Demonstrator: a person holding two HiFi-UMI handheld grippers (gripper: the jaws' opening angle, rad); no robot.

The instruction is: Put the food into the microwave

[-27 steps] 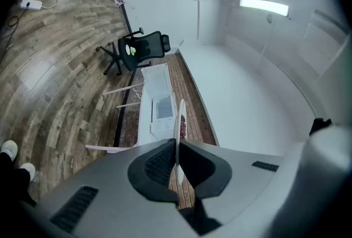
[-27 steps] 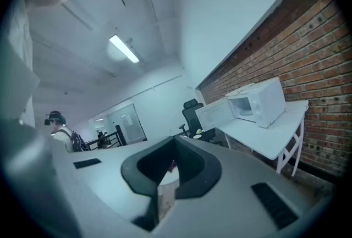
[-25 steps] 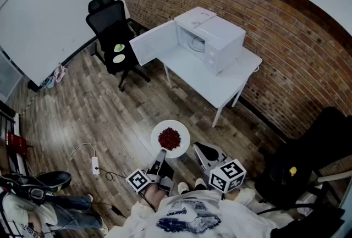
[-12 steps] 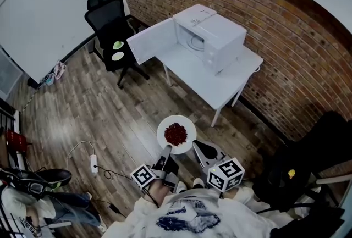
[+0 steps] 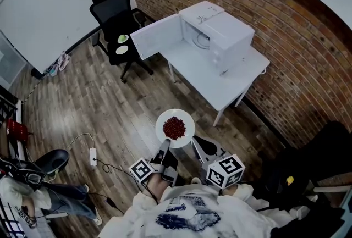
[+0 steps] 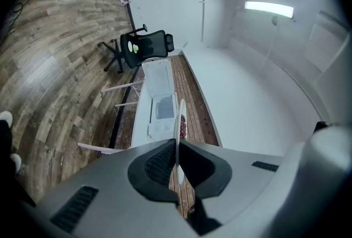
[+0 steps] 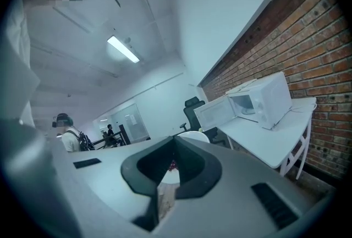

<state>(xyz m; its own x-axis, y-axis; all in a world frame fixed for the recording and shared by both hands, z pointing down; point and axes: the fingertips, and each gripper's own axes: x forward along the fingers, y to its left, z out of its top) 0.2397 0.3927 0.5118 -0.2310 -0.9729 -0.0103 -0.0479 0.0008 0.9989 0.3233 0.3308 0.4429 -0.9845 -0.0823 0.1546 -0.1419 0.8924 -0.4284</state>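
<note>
The left gripper (image 5: 164, 150) pinched the white plate (image 5: 163, 120) by its rim, seemingly to hold the red food (image 5: 174, 127) level for the open microwave (image 5: 223, 28) ahead — the right gripper (image 5: 199, 146) hung alongside, jaws together, empty.

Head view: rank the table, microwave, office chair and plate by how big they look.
1. table
2-3. microwave and office chair: too alike to rank
4. plate: smallest, even though it is nearest the camera

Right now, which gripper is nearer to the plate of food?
Left. The left gripper grips the plate at its near rim; the right gripper sits just right of it, shut and empty.
</note>
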